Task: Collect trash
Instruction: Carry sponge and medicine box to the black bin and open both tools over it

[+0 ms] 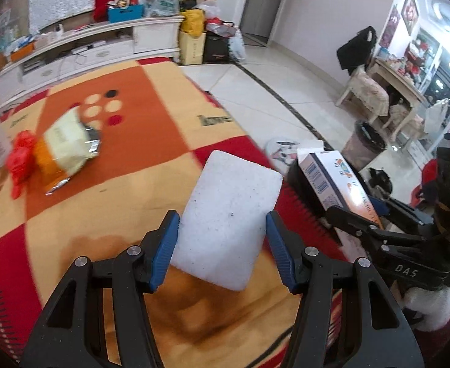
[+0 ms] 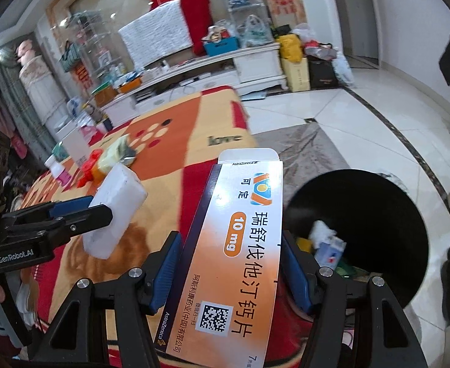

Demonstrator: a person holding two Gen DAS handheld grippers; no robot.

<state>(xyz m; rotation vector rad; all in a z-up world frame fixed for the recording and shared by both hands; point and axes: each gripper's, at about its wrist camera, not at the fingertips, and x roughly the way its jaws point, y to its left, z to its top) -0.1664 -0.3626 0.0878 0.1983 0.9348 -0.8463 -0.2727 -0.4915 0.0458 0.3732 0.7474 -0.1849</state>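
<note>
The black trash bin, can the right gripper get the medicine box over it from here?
Probably yes. The right gripper holds the medicine box beside the black trash bin, whose open mouth is unobstructed.

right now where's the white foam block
The foam block is clamped in the left gripper, above the checked blanket; in the right wrist view it sits left of the medicine box.

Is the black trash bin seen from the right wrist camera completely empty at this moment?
No. The black trash bin already holds several pieces of trash, among them a white crumpled scrap and a small box.
</note>
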